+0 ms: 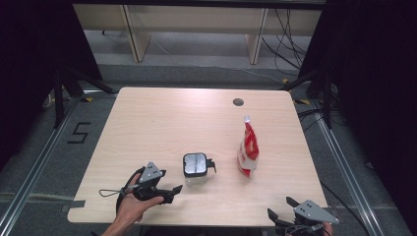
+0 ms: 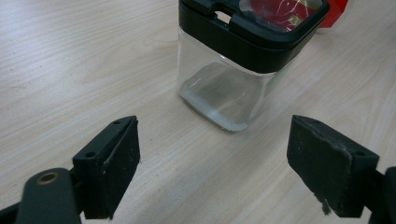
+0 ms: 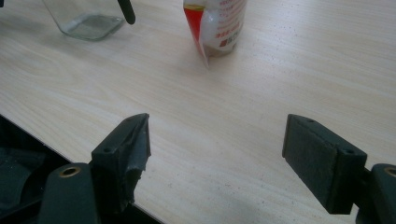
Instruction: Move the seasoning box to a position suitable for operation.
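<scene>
While jaws spread, left hand-held gripper (image 1: 173,191) aimed at glass jar (image 1: 195,169) mid-table (image 1: 162,123), near, not touching. Right hand-held gripper (image 1: 279,210) spread too, at table's near edge, well apart from red-white pouch (image 1: 248,148) standing beside jar.

High view overhead, facing forward-down; gripper views low, close; all share jar (image 1: 195,165).

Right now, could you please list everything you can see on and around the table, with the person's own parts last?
Clear square glass jar with black lid: one, table's near middle.
Red and white plastic pouch: one, upright, right of the jar.
Light wooden table: one, with a dark round hole near its far edge.
Left gripper: one, black, open, beside the jar.
Right gripper: one, black, open, at the near right edge.
</scene>
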`<act>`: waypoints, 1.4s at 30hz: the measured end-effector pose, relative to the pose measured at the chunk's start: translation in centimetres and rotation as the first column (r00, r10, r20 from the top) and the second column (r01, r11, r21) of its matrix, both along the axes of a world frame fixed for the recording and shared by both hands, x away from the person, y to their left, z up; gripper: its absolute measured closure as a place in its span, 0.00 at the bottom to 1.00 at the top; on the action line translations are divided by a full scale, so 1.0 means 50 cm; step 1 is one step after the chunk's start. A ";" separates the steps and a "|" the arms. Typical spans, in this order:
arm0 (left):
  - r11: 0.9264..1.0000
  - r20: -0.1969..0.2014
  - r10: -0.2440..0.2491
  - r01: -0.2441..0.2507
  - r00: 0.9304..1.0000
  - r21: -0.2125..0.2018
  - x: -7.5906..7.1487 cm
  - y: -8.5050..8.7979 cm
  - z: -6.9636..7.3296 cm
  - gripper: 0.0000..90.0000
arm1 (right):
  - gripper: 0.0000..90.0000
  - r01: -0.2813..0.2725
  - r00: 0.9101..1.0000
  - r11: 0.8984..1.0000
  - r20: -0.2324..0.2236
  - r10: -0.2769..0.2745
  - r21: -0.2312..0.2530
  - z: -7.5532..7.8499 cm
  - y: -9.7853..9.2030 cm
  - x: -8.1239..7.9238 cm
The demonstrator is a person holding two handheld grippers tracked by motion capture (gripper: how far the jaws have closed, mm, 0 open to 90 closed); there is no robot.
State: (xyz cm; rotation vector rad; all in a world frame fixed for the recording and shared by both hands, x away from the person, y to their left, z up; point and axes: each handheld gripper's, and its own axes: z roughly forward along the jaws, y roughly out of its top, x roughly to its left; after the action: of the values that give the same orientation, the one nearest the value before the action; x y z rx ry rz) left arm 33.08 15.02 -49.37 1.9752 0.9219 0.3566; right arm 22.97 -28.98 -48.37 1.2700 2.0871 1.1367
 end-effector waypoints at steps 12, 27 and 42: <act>0.999 0.012 -0.020 0.021 1.000 -0.047 0.004 -0.004 0.015 0.42 | 0.27 0.004 1.000 1.000 -0.009 -0.004 -0.001 -0.002 -0.004 0.004; 0.989 0.152 -0.110 0.124 0.982 -0.084 0.031 -0.070 0.108 0.87 | 0.26 0.021 1.000 1.000 -0.016 -0.021 0.006 -0.002 -0.009 0.007; 0.986 0.074 -0.169 0.169 0.983 0.014 0.083 -0.177 0.139 0.98 | 0.26 0.008 1.000 1.000 -0.008 -0.008 0.008 -0.003 -0.007 0.007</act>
State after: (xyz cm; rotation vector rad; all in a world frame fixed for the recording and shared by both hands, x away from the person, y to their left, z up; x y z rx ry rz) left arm 37.23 6.17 -42.40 2.0160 0.7002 0.3350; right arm 23.33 -29.32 -48.53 1.2877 2.0838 1.1388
